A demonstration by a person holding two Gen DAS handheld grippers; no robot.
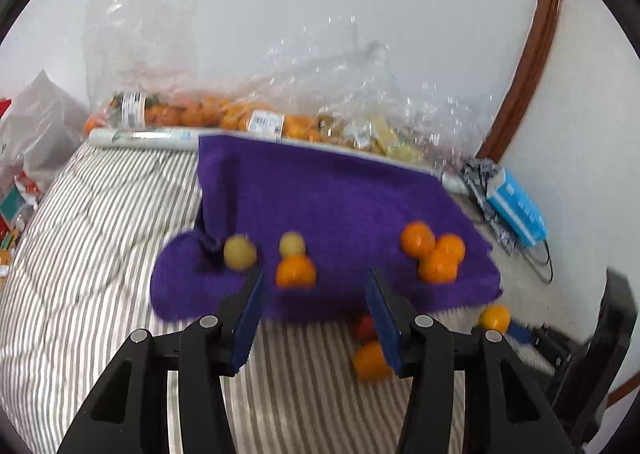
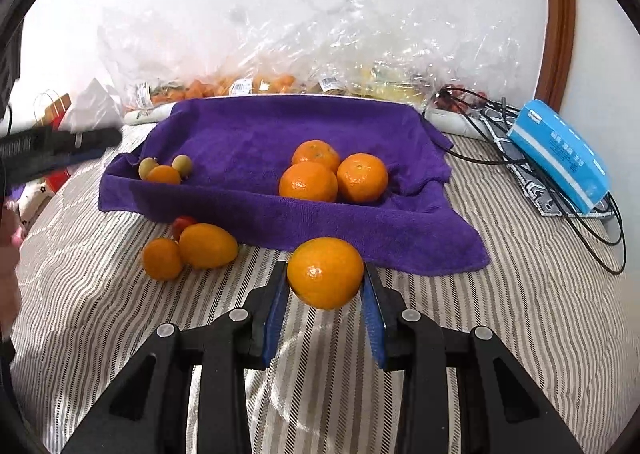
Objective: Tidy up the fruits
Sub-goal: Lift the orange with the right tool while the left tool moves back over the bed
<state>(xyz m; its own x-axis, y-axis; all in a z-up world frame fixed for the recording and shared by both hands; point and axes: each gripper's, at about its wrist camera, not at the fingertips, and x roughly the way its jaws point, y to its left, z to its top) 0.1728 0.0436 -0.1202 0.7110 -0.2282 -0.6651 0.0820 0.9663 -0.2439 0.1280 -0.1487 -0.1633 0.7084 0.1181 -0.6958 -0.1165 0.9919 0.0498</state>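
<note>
The right gripper [image 2: 325, 286] is clenching an orange [image 2: 325, 272] between its blue fingers [image 2: 276, 310], lifting it above the striped bedcover [image 2: 500, 334]. Just ahead of it a purple towel [image 2: 260, 133] is lying spread, carrying three oranges [image 2: 332, 173] straight in front and a small orange with two yellow-green fruits [image 2: 164, 169] to the front left. Off the towel, left of this gripper, more fruits [image 2: 192, 248] are sitting together. The left gripper [image 1: 314, 286] is hanging released, its jaws wide apart, facing the small orange [image 1: 295, 272].
</note>
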